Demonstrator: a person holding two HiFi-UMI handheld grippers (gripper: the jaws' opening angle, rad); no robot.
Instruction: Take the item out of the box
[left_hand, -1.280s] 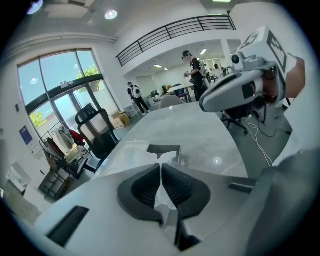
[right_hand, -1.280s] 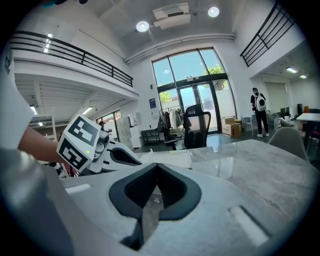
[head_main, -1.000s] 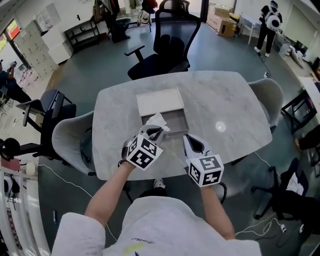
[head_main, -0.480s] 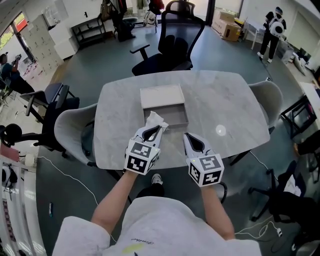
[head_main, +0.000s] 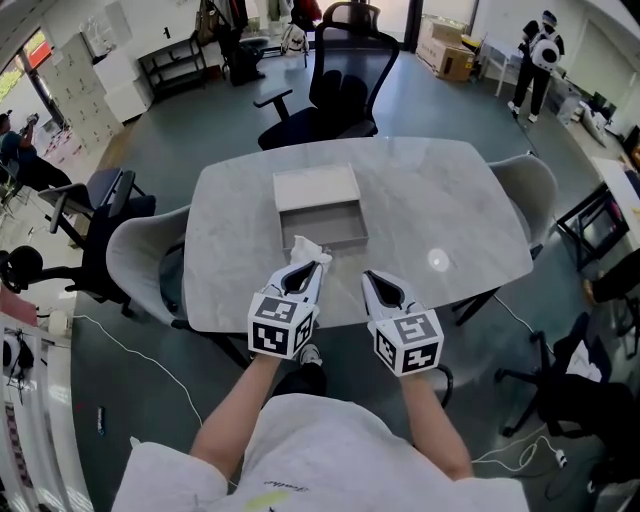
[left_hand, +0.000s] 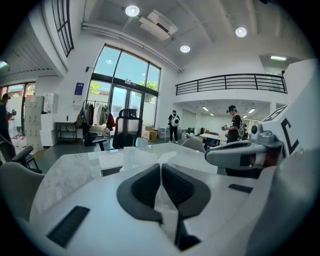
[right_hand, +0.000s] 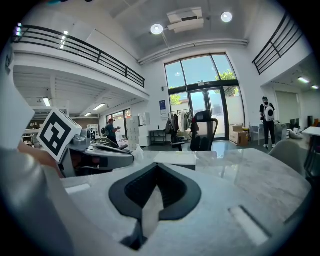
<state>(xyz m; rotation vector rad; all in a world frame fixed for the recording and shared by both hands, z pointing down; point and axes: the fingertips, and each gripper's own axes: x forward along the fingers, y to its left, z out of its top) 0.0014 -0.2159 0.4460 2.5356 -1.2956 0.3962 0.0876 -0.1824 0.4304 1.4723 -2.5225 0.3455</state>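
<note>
Your left gripper (head_main: 303, 268) is pinching the crumpled white paper item (head_main: 308, 246) between its jaws, holding it at the 7 o'clock corner of the shallow grey open box (head_main: 342, 226). Your right gripper (head_main: 375, 285) is hovering at its 3 o'clock over the pale marble table (head_main: 450, 210), jaws together and empty.

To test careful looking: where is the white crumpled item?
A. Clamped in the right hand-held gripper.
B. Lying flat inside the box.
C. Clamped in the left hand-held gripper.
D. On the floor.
C: the left hand-held gripper is shut on the white item, at the near edge of the box.
</note>
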